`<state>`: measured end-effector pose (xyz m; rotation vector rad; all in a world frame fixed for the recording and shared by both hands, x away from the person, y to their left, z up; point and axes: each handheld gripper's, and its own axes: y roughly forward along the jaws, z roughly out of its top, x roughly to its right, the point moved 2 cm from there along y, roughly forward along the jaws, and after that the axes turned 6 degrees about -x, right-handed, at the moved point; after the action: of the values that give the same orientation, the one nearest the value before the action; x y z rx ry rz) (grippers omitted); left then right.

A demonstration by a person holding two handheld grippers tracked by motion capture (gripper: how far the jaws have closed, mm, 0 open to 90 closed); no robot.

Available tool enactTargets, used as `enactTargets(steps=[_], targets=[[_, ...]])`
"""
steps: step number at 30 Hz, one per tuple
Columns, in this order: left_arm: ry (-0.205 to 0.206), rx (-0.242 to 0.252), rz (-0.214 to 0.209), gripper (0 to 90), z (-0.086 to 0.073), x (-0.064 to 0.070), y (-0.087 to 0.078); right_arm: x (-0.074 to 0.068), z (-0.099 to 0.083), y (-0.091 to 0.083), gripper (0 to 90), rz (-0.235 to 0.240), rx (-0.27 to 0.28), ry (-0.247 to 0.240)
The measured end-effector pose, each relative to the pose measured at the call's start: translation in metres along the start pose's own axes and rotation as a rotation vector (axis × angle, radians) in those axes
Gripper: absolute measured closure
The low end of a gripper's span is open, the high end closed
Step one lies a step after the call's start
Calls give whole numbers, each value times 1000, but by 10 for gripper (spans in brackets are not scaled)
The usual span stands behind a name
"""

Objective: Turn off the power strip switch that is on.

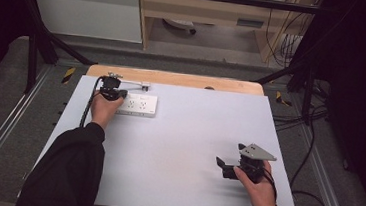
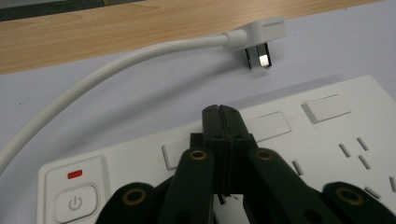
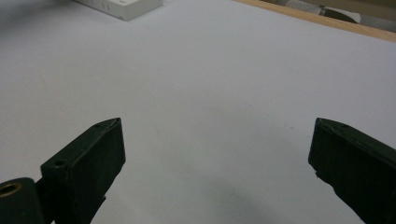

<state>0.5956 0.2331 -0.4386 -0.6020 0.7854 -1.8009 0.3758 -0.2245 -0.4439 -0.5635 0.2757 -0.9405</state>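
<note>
A white power strip [image 1: 140, 105] lies flat at the back left of the white mat. Its white cable [image 2: 116, 70] curves away to a flat plug [image 2: 261, 39] that lies unplugged on the mat, prongs showing. My left gripper [image 1: 116, 95] is over the strip's left end. In the left gripper view its jaws [image 2: 222, 114] are shut with nothing between them, tips above the strip's face [image 2: 327, 154] near a row of blank rectangular covers. The power button [image 2: 74, 203] and a red light [image 2: 74, 174] sit at the near left. My right gripper [image 1: 230, 155] rests open at the front right, jaws wide [image 3: 217, 135] over bare mat.
The mat [image 1: 182, 148] covers a wooden table whose back edge [image 1: 173, 78] shows behind the strip. Black frame poles and floor cables [image 1: 308, 194] flank the table. A corner of the strip [image 3: 126, 7] shows far off in the right gripper view.
</note>
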Motion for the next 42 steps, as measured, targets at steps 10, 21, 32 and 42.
enactTargets(steps=[10, 21, 32, 42], targets=[[-9, 17, -3, 900, 1, 3, 2, 1, 0, 0, 42, 1, 1, 2], [-16, 20, -6, 900, 0, 2, 1, 1, 0, 0, 42, 0, 1, 2], [-24, 42, -21, 900, 0, 0, -2, 0, 0, 0, 40, 1, -2, -1], [-16, 44, -22, 900, 0, -1, -8, -1, 0, 2, 40, 4, -10, -7]])
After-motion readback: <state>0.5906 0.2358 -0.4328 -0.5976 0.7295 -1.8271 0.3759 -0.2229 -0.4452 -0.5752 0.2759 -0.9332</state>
